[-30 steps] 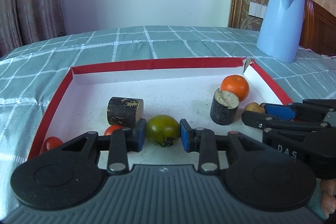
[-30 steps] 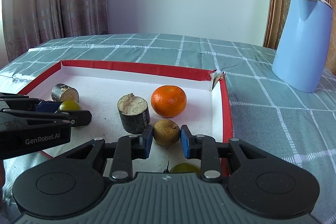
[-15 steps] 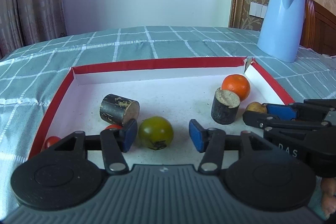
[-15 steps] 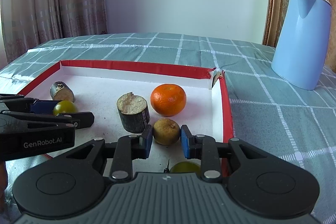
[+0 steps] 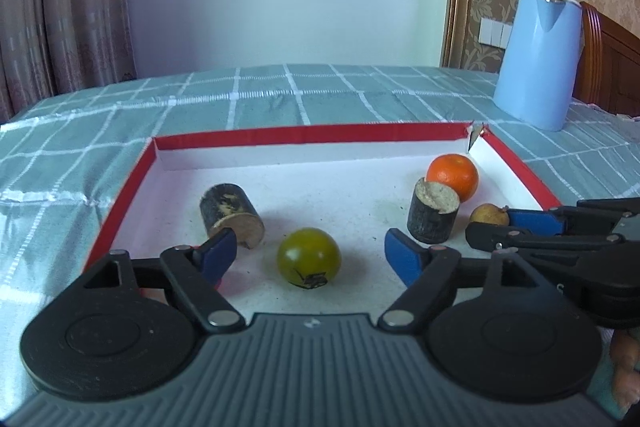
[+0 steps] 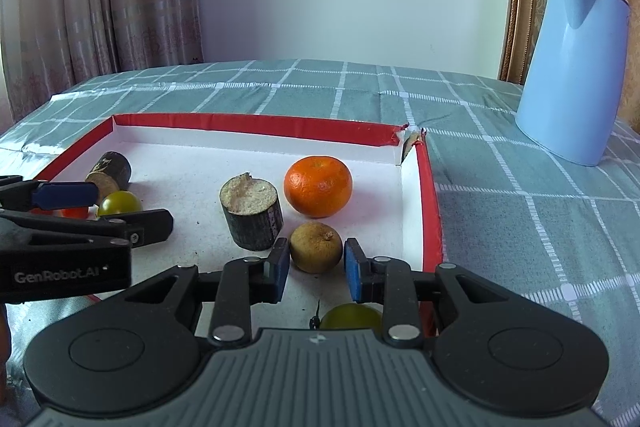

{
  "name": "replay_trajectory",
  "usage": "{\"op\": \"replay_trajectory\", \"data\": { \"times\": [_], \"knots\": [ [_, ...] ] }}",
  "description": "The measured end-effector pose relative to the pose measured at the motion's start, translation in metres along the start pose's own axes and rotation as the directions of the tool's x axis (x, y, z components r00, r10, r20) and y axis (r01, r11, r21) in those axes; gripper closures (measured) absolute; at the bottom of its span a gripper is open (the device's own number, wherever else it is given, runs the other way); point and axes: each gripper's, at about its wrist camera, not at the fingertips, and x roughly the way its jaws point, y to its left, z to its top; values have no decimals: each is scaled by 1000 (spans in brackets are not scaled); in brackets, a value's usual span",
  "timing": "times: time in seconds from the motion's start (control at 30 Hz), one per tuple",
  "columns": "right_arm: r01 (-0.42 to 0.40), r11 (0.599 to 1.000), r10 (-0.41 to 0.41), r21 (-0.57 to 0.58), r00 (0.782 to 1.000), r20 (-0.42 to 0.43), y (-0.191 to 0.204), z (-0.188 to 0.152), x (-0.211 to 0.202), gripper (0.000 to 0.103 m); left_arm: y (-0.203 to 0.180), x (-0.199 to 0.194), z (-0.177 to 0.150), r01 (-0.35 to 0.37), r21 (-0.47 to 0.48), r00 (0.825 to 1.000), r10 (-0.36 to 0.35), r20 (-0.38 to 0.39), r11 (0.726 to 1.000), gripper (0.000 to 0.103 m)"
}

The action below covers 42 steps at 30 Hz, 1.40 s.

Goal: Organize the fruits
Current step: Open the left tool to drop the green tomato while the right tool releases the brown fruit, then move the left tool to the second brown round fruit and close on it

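Green tomato (image 5: 309,257) free between wide-open left hand-held gripper (image 5: 310,255) fingers.

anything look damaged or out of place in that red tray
Yes. The red tray's far right corner is torn open, its walls split apart. Two dark cut log pieces, one upright and one lying on its side, sit among the fruit and are not fruit. Fine dark specks dirty the white floor.
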Motion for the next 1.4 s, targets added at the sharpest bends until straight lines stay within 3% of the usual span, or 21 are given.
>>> {"op": "replay_trajectory", "data": {
  "times": [0.1,0.13,0.17,0.23,0.4,0.7,0.97,1.2,1.4],
  "knots": [
    [-13,1000,13,14,1000,5,-3,-1,-2,71,1,-6,-1,-3,-3,1000,3,18,1000,19],
    [-14,1000,14,18,1000,8,-4,-1,-3,63,2,-8,-1,-3,-5,1000,4,24,1000,19],
    [-16,1000,15,25,1000,17,-5,-2,-5,45,3,-10,-2,-3,-8,1000,3,30,1000,17],
    [-21,999,19,31,998,58,-6,-2,-12,33,5,-15,-3,-10,-15,999,11,41,1000,16],
    [9,1000,-8,-7,996,84,-1,-4,-19,32,12,-26,-5,-6,-48,998,9,60,999,14],
    [16,1000,-17,15,996,84,-4,-5,-20,32,22,-48,-21,-18,-58,996,22,82,998,12],
    [19,999,-22,28,995,96,-6,-8,-26,32,36,-70,-31,-10,-124,994,24,111,992,10],
    [11,999,-17,51,993,118,-8,-12,-36,31,31,-79,-43,-34,-77,993,42,106,996,7],
    [-31,997,21,67,988,150,-9,-16,-50,31,29,-83,-49,-6,-50,996,11,93,999,3]
  ]
}}
